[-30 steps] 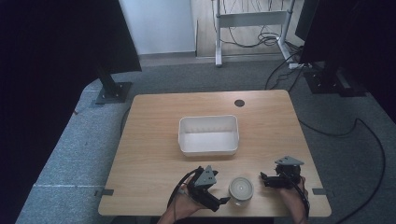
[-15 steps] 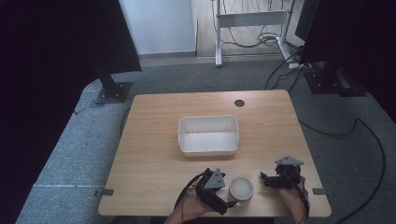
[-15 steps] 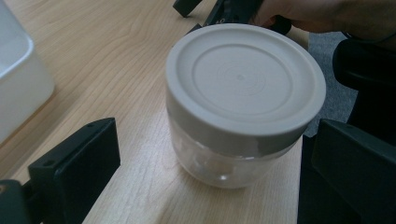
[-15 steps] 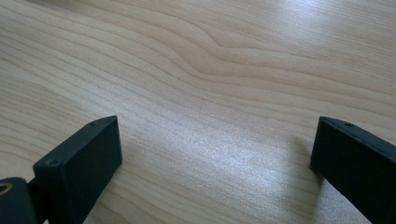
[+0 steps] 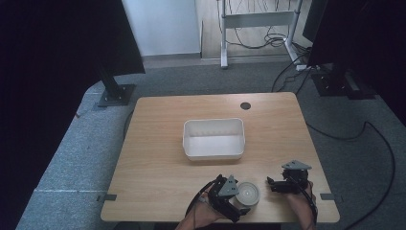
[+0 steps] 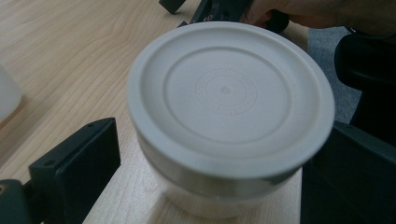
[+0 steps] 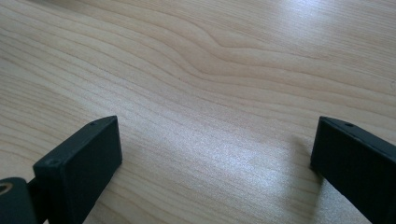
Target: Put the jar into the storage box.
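High view: wooden table (image 5: 158, 158), white bin (image 5: 214, 139) at centre; lidded round jar (image 5: 248, 193) at 6 o'clock between wide-apart jaws of left gripper (image 5: 239, 199), not yet clamped; right gripper (image 5: 274, 184) at 5 o'clock, jaws spread, empty

A: Left gripper (image 6: 205, 186)?
B: Jaws apart, either side of the white-lidded jar (image 6: 229, 116); left jaw clear of it, right jaw close.
A: Behind it?
B: A hand (image 6: 322, 11), wooden table (image 6: 70, 60).

High overhead view; two low close gripper views, shared table (image 5: 158, 163).
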Available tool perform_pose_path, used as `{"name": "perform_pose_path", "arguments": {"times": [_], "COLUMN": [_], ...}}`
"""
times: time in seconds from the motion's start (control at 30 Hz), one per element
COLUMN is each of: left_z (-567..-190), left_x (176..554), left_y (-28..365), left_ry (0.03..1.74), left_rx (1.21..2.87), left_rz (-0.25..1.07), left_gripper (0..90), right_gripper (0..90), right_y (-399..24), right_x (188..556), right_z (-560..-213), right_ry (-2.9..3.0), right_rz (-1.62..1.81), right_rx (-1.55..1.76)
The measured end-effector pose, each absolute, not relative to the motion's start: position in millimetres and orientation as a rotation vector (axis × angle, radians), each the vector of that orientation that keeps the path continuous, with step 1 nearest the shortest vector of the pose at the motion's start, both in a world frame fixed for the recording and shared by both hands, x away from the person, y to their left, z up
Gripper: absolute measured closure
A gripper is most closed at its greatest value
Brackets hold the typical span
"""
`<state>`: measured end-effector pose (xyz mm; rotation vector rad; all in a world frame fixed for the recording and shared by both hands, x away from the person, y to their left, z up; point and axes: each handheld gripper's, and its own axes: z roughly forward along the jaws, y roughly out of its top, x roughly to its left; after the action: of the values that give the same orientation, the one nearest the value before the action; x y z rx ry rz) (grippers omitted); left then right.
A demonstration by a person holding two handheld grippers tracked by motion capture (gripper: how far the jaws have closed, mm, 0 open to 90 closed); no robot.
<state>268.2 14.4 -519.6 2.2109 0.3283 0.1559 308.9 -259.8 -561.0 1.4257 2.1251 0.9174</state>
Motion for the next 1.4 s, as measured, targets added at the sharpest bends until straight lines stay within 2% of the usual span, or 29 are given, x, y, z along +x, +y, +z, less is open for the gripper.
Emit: {"name": "perform_pose_path", "arguments": {"times": [0.43, 0.67, 1.4], "left_z": [-531.8, -537.5, -520.5], "left_x": [267.1, 266.8, 274.7], "left_y": [1.2, -4.0, 9.9], "left_ry": [0.359, 0.367, 0.384], "left_rx": [2.211, 2.204, 2.191], "left_rz": [0.174, 0.195, 0.255], "left_gripper": [3.2, 9.3, 10.0], "right_gripper": [1.6, 1.6, 1.6], "right_y": [-260.1, -260.2, -260.3], "right_x": [308.7, 308.7, 308.7], "right_z": [-560.9, -560.9, -560.9], "right_ry": [2.129, 2.130, 2.131], "right_rz": [0.918, 0.919, 0.919], "right_rx": [1.424, 1.424, 1.423]}}
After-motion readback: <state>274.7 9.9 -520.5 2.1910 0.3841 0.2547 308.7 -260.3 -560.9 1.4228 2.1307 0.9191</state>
